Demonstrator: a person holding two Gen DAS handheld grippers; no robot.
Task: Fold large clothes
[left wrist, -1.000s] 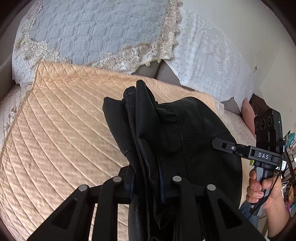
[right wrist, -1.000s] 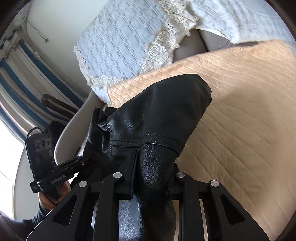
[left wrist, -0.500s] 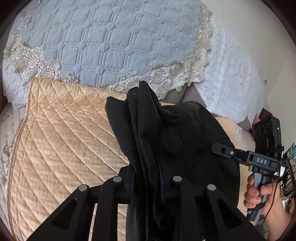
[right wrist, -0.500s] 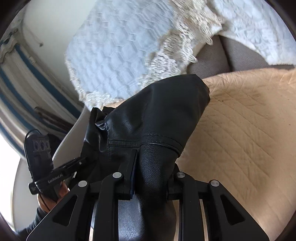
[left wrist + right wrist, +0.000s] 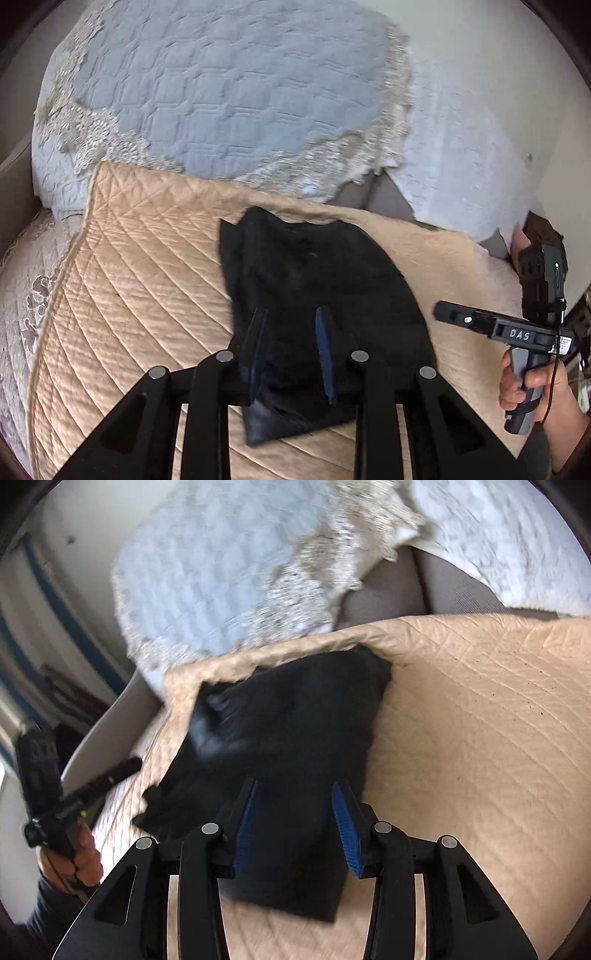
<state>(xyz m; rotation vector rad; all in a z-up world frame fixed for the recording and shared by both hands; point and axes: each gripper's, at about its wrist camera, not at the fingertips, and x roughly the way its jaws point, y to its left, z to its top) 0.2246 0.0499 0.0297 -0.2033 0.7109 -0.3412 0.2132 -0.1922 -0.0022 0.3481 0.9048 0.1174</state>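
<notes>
A: Left gripper (image 5: 291, 347) status?

B: Jaws parted, blue pads exposed. Nothing is held between them. The black garment (image 5: 317, 302) lies beneath and ahead of the fingers; contact cannot be confirmed from the left wrist view.

A: Right gripper (image 5: 295, 823)?

B: Jaws parted wider than the left, blue pads (image 5: 345, 834) visible on both inner faces. No grip on anything. The garment (image 5: 288, 738) lies below the gap between the fingers.

A: Garment position?

B: Folded into a compact dark bundle, resting on the quilt (image 5: 140, 280), a peach quilted cover. In the left wrist view it sits right of the quilt's centre, its far end near the quilt's far edge. The frames are blurred, so seams and folds cannot be resolved.

A: Surroundings?

B: A pale blue cover (image 5: 229, 92) with lace trim drapes behind the quilt's far edge. In the left wrist view the right gripper (image 5: 480, 321) appears on the right, clear of the garment, held by a hand (image 5: 532, 384).
</notes>
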